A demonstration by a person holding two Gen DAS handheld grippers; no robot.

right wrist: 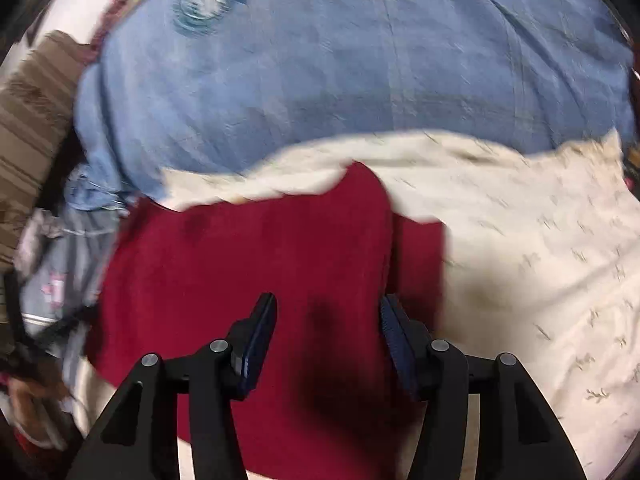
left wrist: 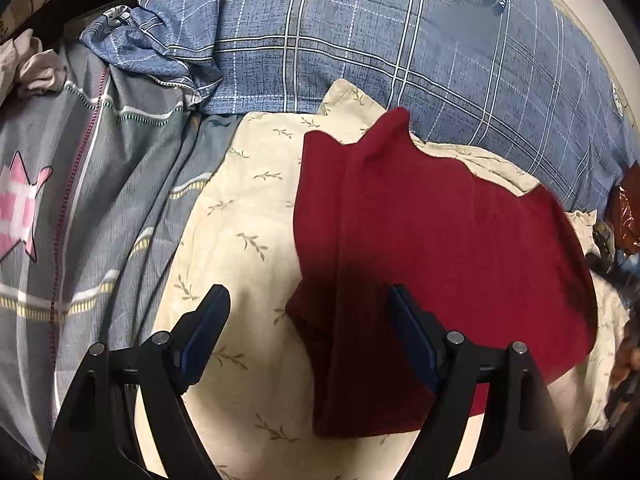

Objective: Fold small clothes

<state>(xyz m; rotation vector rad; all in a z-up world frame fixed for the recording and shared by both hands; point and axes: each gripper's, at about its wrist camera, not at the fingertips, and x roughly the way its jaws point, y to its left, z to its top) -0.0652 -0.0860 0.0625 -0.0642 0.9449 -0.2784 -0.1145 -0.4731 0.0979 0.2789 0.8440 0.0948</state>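
A dark red garment (left wrist: 432, 240) lies partly folded on a cream cloth with a leaf print (left wrist: 248, 216). In the left wrist view my left gripper (left wrist: 308, 300) hovers open over the garment's left edge, one finger above the cream cloth, the other above the red fabric, nothing between the pads. The right wrist view is blurred. There the same red garment (right wrist: 256, 256) fills the middle, with a folded flap along its right side. My right gripper (right wrist: 328, 308) stands open above it, jaws apart, and no fabric is pinched.
A blue plaid quilt (left wrist: 400, 40) with a round emblem lies behind the cream cloth. Grey striped bedding (left wrist: 80, 200) with a pink star covers the left. Crumpled blue fabric (left wrist: 160, 48) sits at the upper left. A reddish-brown object (left wrist: 628, 208) lies at the right edge.
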